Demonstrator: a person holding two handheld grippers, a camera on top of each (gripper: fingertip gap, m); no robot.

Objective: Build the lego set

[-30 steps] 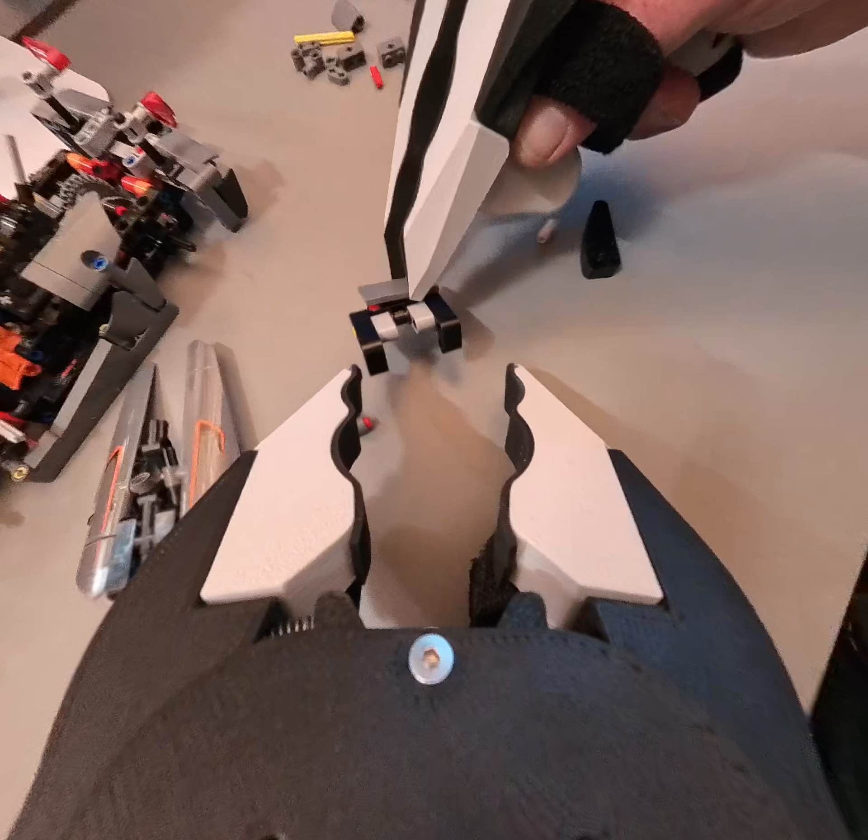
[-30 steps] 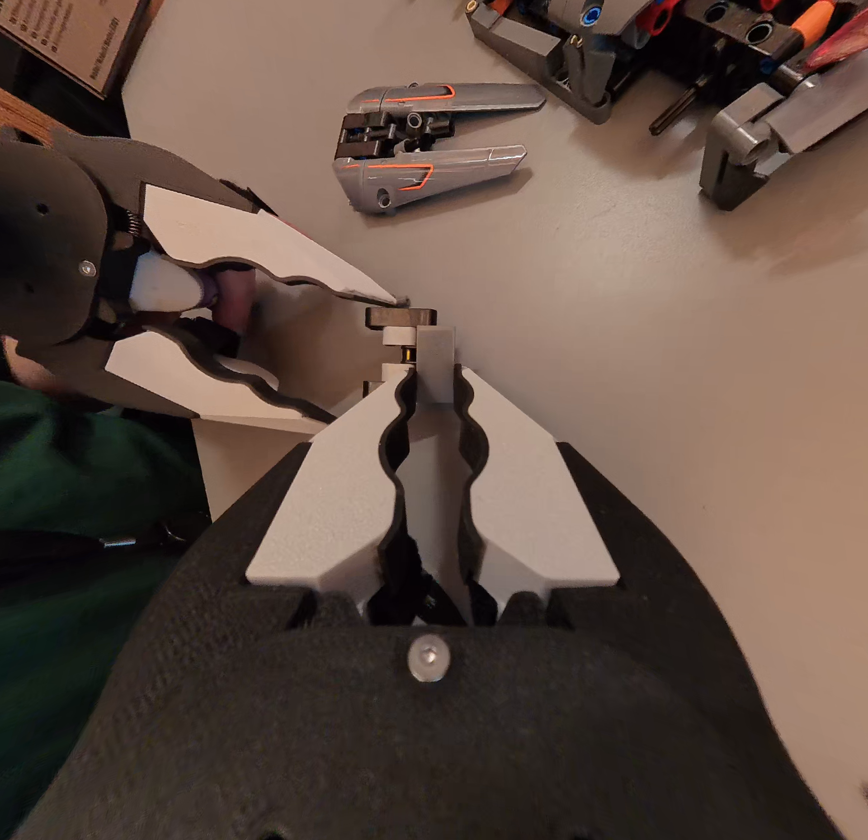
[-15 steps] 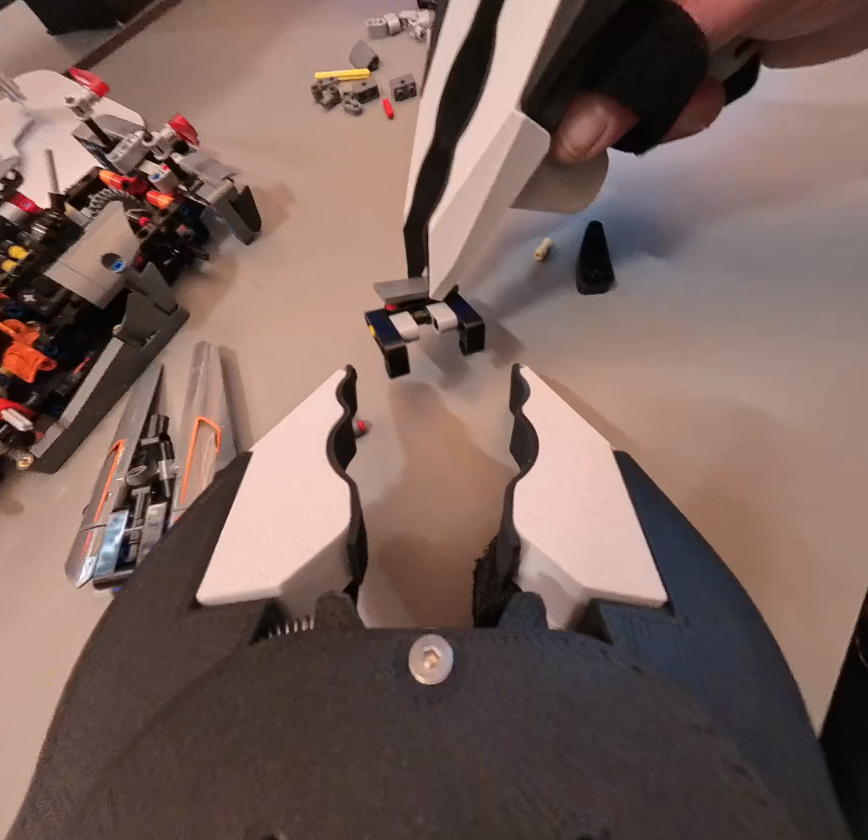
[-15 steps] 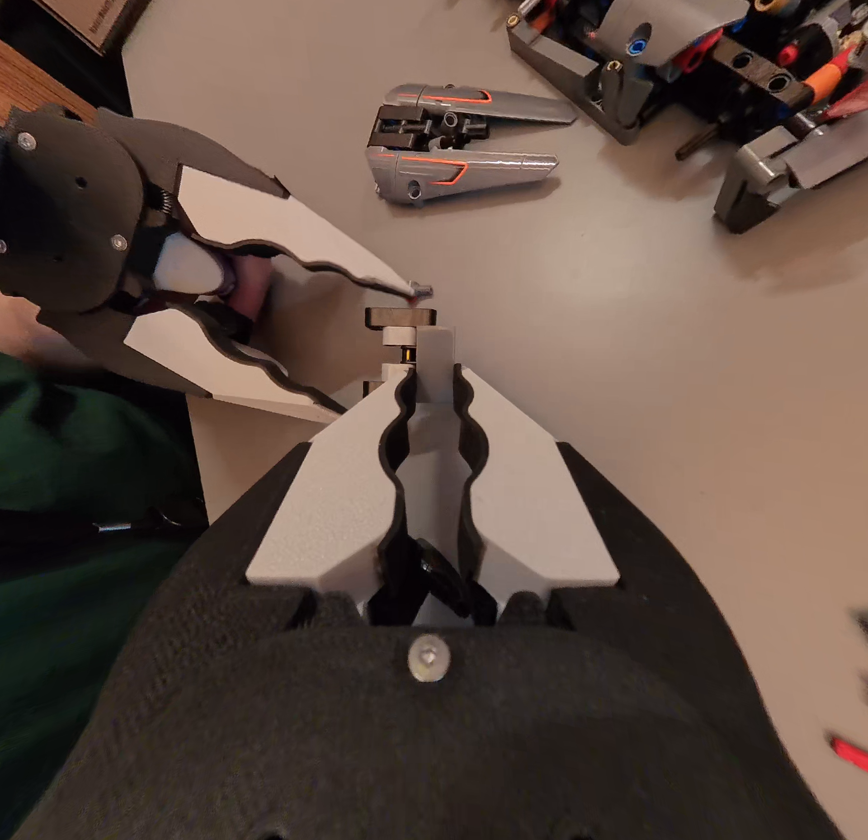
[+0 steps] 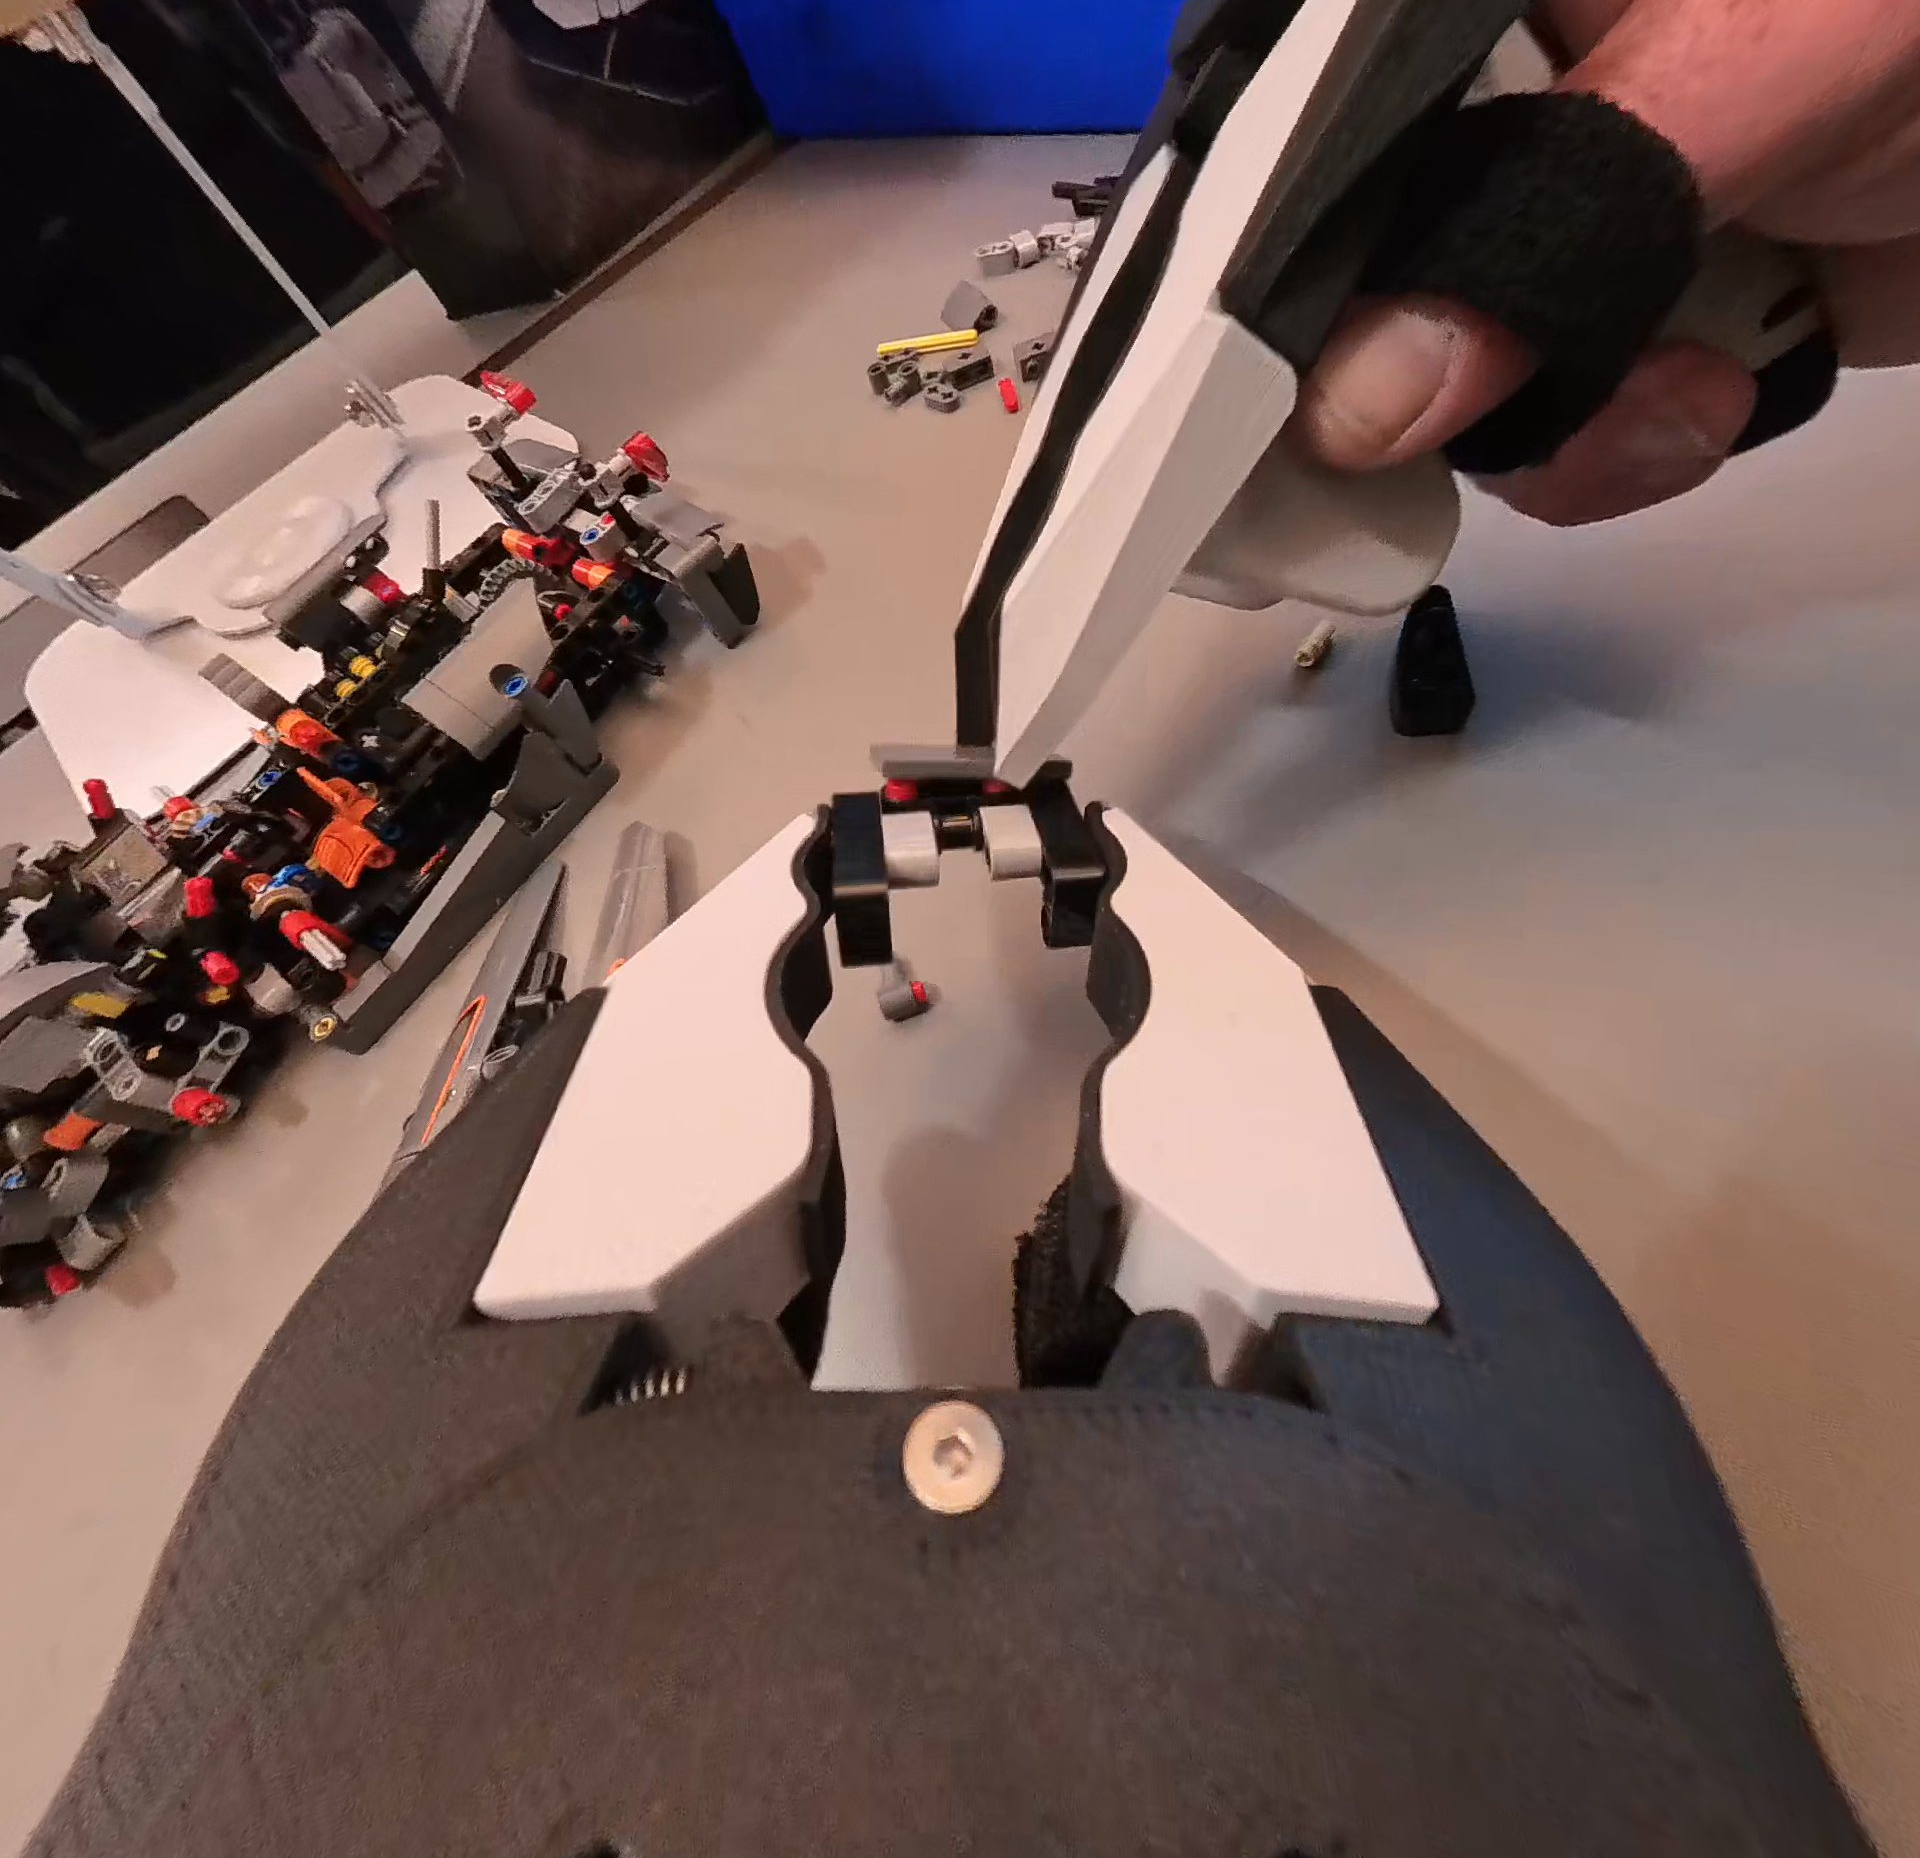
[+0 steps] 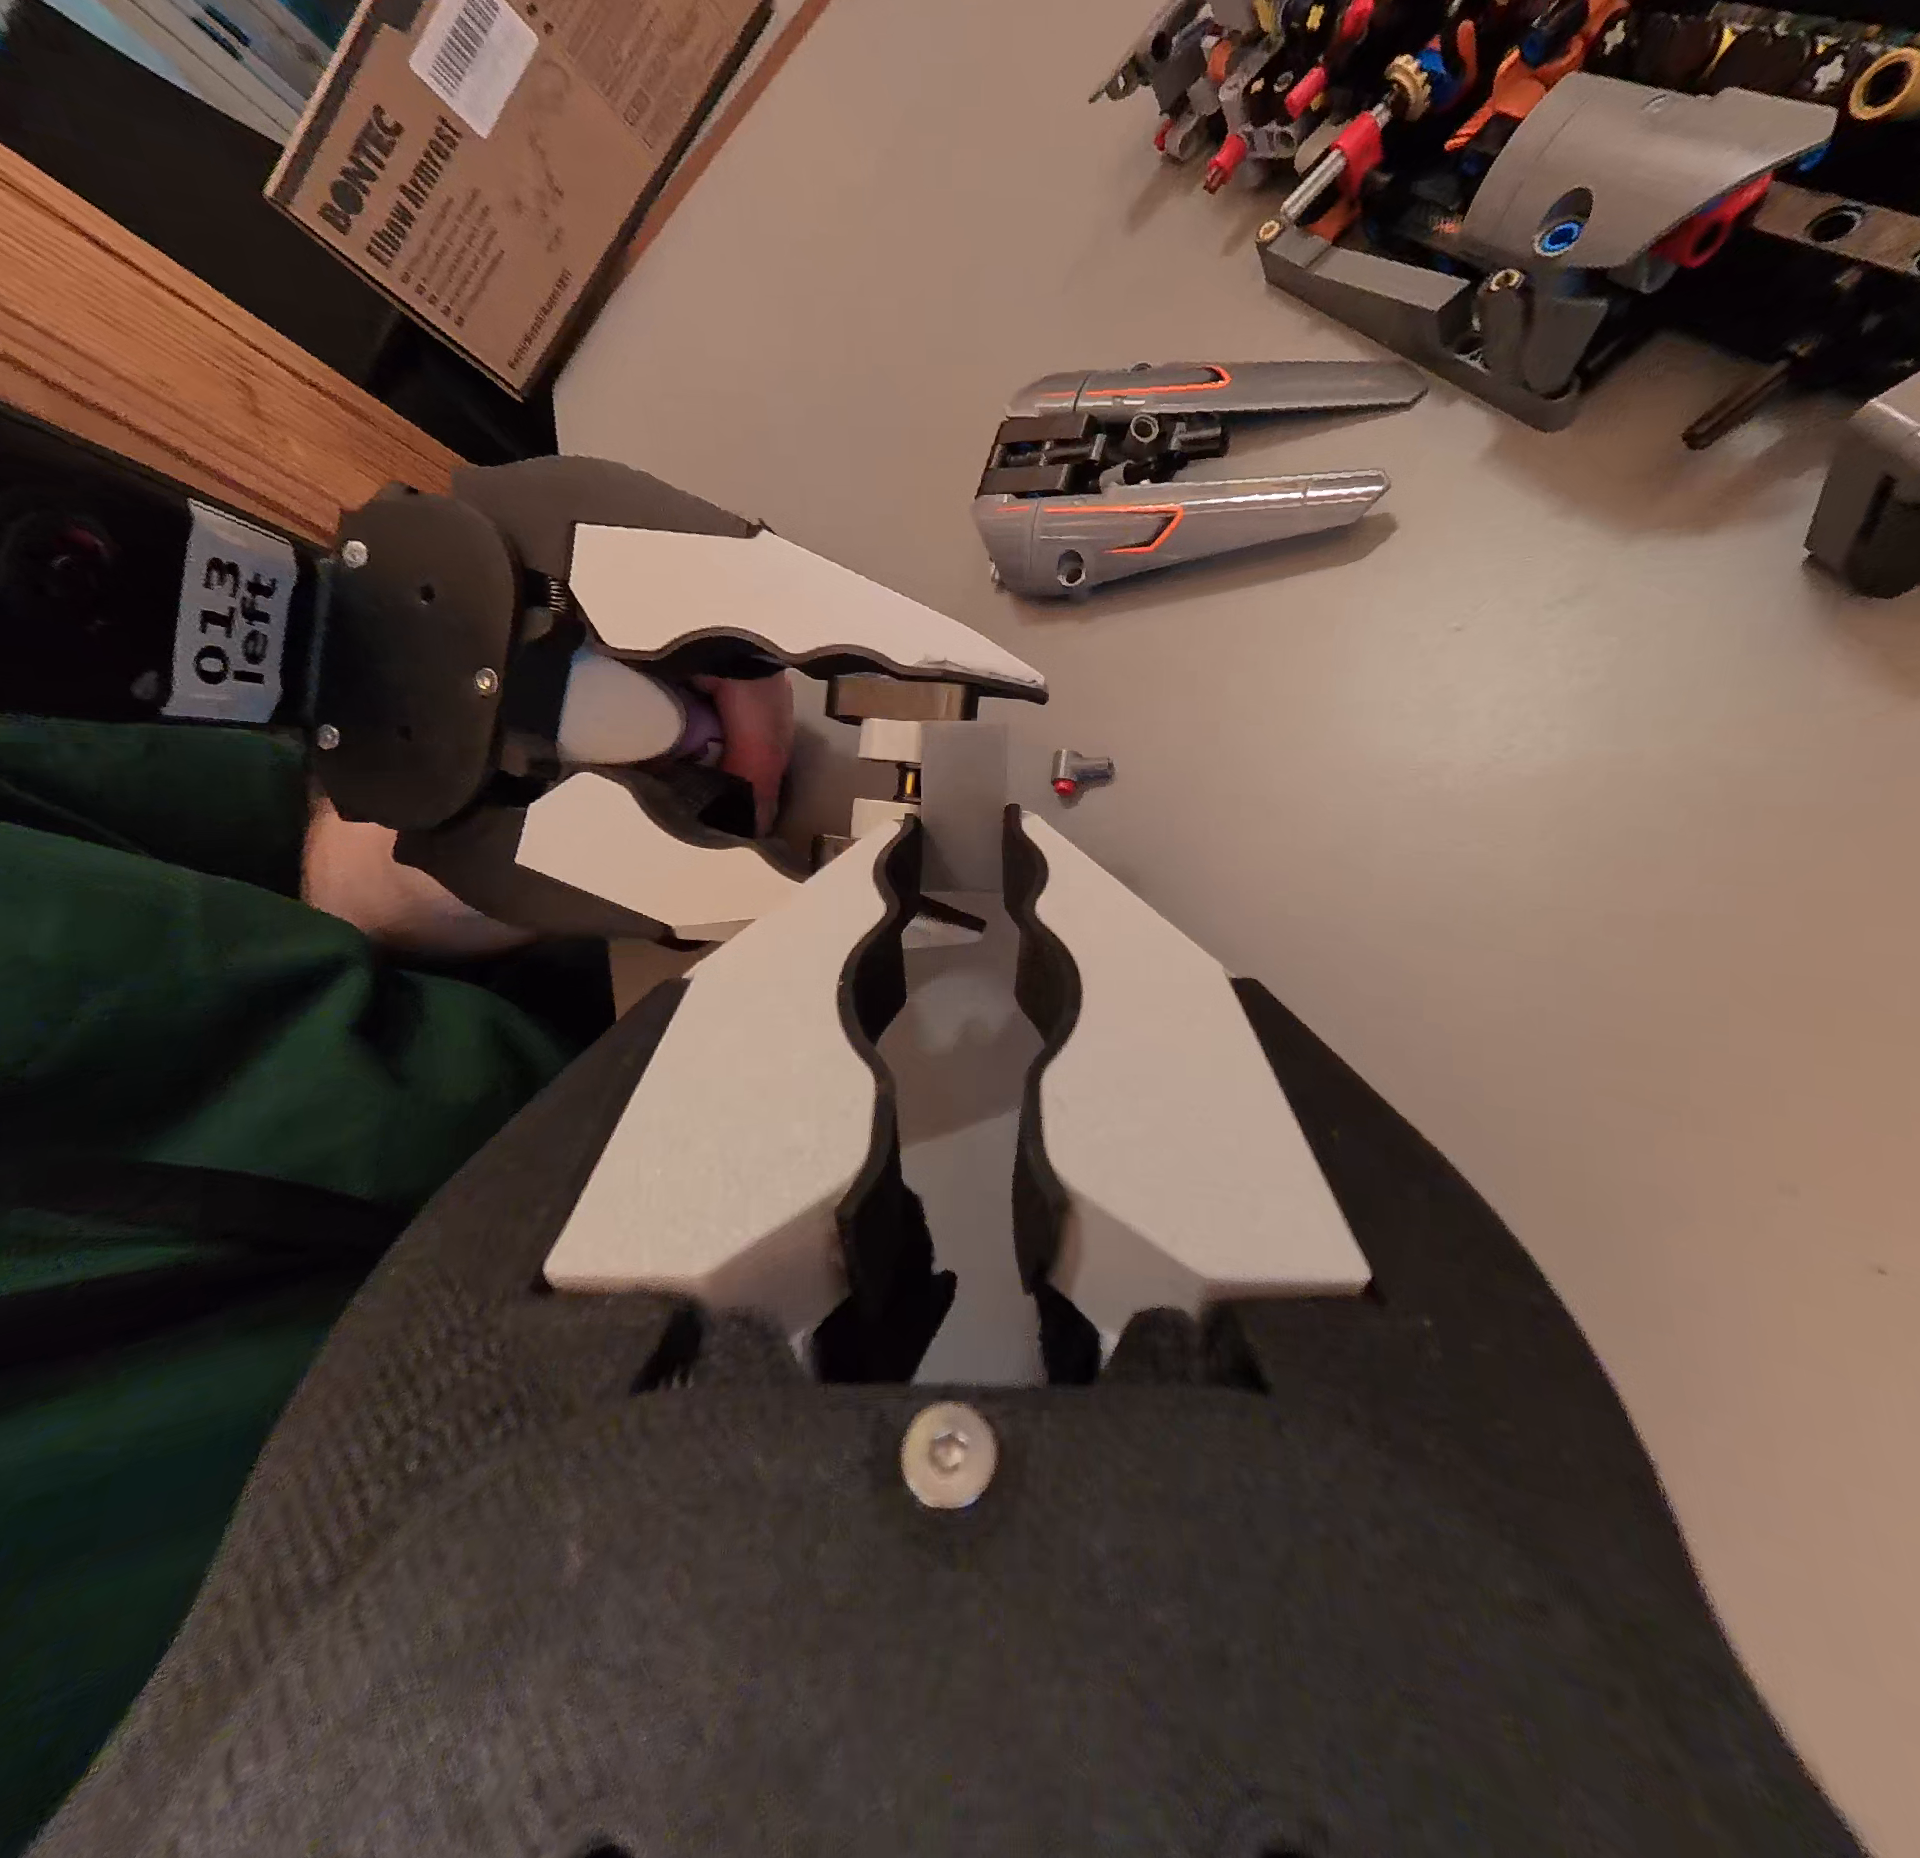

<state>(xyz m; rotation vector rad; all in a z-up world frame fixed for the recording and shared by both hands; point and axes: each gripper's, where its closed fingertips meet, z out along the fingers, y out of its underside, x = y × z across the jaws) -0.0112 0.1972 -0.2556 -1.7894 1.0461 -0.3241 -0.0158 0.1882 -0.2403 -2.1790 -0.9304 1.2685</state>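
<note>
A small black and grey lego assembly is held above the table between both grippers. My left gripper straddles it, and its fingertips press on the two black side arms. My right gripper is shut on the assembly's grey top plate and comes in from above in the left wrist view. In the right wrist view the left gripper reaches in from the left, with one finger over the black arm. A small grey pin with a red tip lies on the table below.
A large part-built model stands at the left. A silver, orange-striped sub-assembly lies beside it. Loose grey parts and a yellow axle lie far back. A black curved piece and a tan pin lie at the right. A cardboard box stands off the table. My left tips are roughly 9 centimeters from the black curved piece.
My left gripper has moved forward to the assembly and its fingers have narrowed onto the black side arms. The right gripper still holds the grey plate.
</note>
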